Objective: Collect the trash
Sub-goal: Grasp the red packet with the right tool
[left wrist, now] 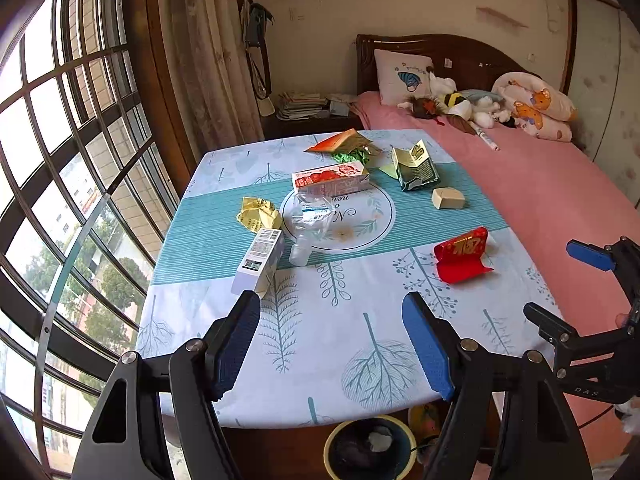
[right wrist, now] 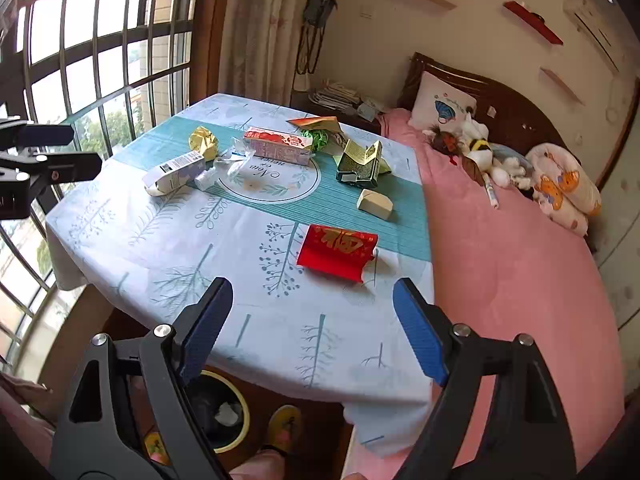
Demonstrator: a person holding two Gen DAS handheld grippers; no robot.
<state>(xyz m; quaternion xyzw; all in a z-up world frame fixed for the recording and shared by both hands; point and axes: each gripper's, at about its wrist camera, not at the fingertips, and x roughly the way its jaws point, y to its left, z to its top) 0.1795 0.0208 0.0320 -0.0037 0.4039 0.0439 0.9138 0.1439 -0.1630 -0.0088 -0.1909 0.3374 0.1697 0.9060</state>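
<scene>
Trash is spread over a table [left wrist: 224, 380] covered by a leaf-print cloth, beside a pink bed [left wrist: 560, 200]. Near the middle, a strawberry carton [left wrist: 330, 178] is laid flat, with a crushed clear bottle [left wrist: 308, 220] just in front of it and a yellow wrapper [left wrist: 259, 214] to its left. A pale box [left wrist: 260, 262] is seen nearest the left gripper [left wrist: 332, 308], and a red envelope [right wrist: 338, 252] nearest the right gripper [right wrist: 312, 292]. A green carton [right wrist: 360, 166], a small cream box [right wrist: 374, 204] and a green-and-orange wrapper pile [left wrist: 344, 144] lie farther back. Both grippers are held above the near edge with jaws spread wide and nothing between them. A yellow-rimmed bin [left wrist: 370, 446] with a crumpled white scrap inside is seen on the floor below the table edge.
</scene>
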